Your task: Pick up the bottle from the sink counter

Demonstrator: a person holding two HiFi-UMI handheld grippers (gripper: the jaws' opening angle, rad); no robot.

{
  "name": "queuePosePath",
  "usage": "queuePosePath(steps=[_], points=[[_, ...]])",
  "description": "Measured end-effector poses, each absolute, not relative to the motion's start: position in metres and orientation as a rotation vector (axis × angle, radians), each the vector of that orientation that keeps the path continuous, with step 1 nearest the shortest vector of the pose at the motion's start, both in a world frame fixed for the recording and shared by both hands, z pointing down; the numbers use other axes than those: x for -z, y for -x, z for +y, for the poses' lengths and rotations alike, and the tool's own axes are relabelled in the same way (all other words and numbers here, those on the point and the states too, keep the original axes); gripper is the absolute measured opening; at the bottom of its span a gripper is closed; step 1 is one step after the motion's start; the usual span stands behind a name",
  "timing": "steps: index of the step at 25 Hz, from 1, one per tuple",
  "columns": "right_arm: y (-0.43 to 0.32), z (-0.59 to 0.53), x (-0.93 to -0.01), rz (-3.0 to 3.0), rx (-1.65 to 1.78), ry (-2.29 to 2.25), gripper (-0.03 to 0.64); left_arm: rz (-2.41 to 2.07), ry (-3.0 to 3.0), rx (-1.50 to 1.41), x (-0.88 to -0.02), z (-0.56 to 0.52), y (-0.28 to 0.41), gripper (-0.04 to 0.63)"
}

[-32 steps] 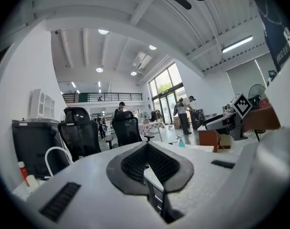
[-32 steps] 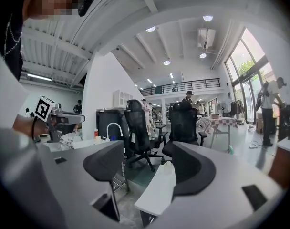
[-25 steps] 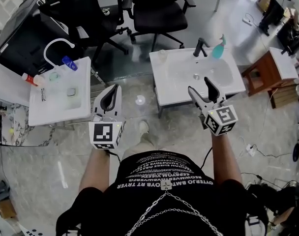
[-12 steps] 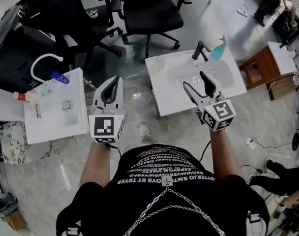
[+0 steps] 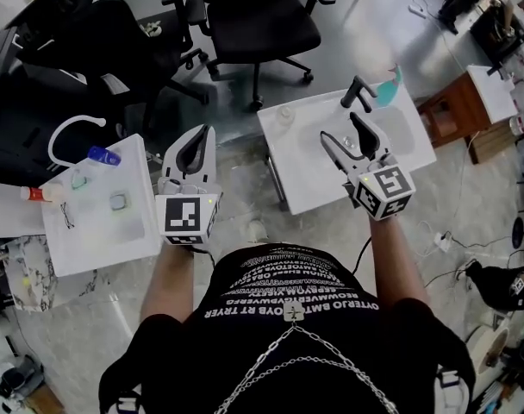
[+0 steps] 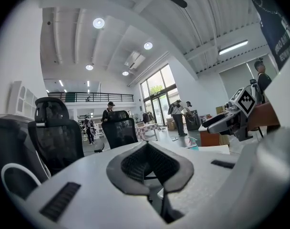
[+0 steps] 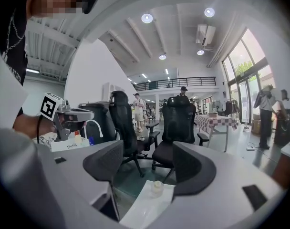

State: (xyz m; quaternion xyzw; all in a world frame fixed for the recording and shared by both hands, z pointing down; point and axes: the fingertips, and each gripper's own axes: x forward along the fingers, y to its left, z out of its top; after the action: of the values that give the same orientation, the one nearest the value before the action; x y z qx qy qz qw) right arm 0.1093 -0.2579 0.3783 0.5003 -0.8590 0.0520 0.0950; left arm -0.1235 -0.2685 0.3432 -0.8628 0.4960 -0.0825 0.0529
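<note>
A white sink counter (image 5: pixel 301 158) stands ahead to the right. A small clear bottle with a pale cap (image 5: pixel 285 115) sits on its far left corner, and it shows low between the jaws in the right gripper view (image 7: pixel 157 187). A teal bottle (image 5: pixel 387 86) stands beside the black faucet (image 5: pixel 357 93). My right gripper (image 5: pixel 339 129) hangs above the basin, open and holding nothing (image 7: pixel 147 163). My left gripper (image 5: pixel 196 136) hovers over the floor left of the counter, its jaws shut on nothing (image 6: pixel 147 163).
A second white counter (image 5: pixel 98 231) at the left carries a white faucet (image 5: pixel 68 132), a blue bottle (image 5: pixel 102 155) and a red-capped one (image 5: pixel 34 194). Black office chairs (image 5: pixel 253 15) stand beyond both counters. A wooden cabinet (image 5: pixel 456 115) is at the right.
The person has stepped closer to the right sink counter. The right gripper has moved from its front edge to above the basin. Both jaws stand as before.
</note>
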Motion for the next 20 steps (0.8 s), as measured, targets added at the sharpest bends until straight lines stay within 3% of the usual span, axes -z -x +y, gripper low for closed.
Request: queuePosePath(steps=[10,20], points=[[-0.077,-0.275,-0.376,-2.464,-0.07,-1.513,0.301,1.407,2.685,0.182,-0.346,-0.308,0.135,0.006],[-0.099,-0.272,-0.425,-2.413,-0.185,-1.498,0.307,1.342,2.742,0.183,-0.359,-0.31,0.105,0.005]])
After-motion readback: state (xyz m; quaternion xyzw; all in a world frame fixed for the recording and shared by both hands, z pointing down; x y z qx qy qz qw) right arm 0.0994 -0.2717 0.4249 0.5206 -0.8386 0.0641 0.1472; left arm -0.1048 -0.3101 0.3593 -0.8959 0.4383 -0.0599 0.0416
